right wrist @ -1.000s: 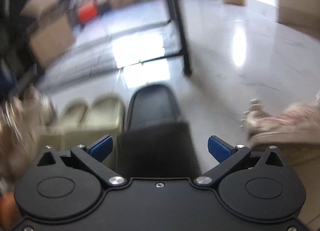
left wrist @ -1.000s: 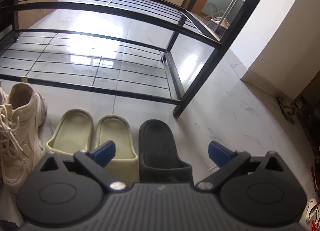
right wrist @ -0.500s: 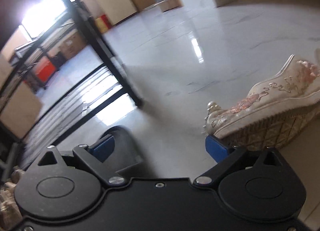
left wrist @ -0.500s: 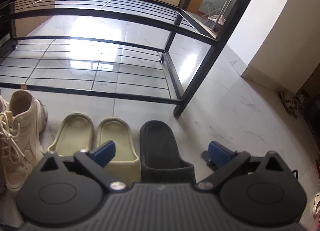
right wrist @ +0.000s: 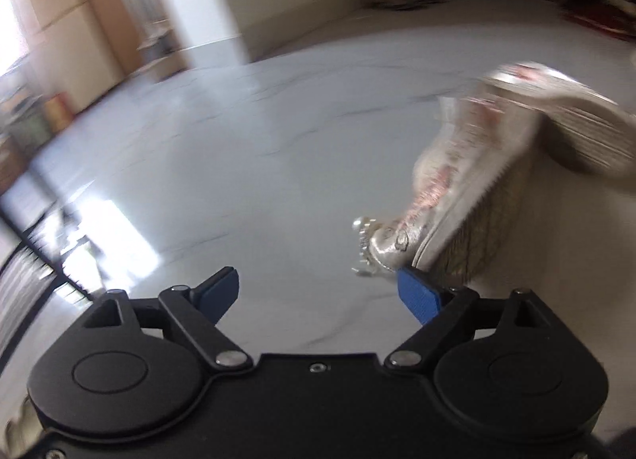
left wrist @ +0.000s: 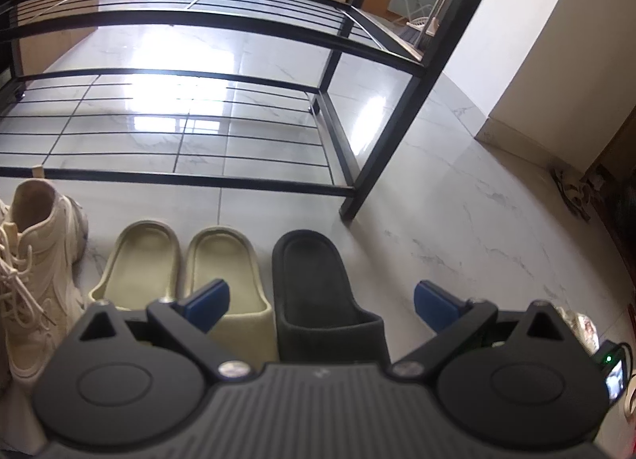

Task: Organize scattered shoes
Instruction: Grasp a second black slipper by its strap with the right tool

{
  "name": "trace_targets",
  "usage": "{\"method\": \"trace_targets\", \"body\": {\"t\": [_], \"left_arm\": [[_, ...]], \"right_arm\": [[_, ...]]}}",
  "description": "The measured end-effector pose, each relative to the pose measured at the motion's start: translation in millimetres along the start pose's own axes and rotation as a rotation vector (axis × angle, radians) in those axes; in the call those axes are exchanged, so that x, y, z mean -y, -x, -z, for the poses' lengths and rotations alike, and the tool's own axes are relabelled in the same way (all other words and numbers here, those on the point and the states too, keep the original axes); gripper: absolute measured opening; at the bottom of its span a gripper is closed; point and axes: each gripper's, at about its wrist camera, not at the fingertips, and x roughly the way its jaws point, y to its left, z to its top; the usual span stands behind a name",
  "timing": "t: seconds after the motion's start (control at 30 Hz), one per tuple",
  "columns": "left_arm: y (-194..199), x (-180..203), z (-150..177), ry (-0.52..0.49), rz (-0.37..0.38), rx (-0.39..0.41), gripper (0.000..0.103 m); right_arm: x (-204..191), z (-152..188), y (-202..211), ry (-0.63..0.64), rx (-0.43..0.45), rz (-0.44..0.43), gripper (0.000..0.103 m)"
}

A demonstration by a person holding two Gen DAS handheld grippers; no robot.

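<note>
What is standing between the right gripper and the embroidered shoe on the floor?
Nothing visible. The right gripper is open, its fingers having just been closing, with only bare floor between them. The embroidered shoe lies just beyond the right finger, ahead and to the right.

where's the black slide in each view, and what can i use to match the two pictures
Left wrist: the black slide lies low in the middle, right of the two beige slides, between the open fingers of the left gripper.
Right wrist: not in it; only bare floor lies between the open fingers of the right gripper.
Shared landmark: the black rack, blurred at the far left edge there.
</note>
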Motion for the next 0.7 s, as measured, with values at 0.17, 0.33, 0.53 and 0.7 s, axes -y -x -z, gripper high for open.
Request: {"method": "trace_targets", "body": {"t": [0.17,0.33,0.53,0.7], "left_arm": [[-2.7,3.8,0.6,-0.023,0.005,-0.014,0.1],[-3.9,8.4,1.4,-0.045,0.028,-0.027,0.1],[-3.1,12.0,2.6,-0.065,0.061,-0.044,0.1],[4.8,11.3,2.4,-0.057,0.061,-0.015,0.1]], "right_arm": [[52.6,0.9,4.9,-0.186,-0.035,-0.031,0.095],[72.8,11.7,54.1,-0.164,-0.032,-0.14,0.099],[105.3,42.4,128.1,-0.194,-0.042,-0.23,0.102],[128.5,79.3,168.0,-0.211,-0.102,-0.209,0.102]]}}
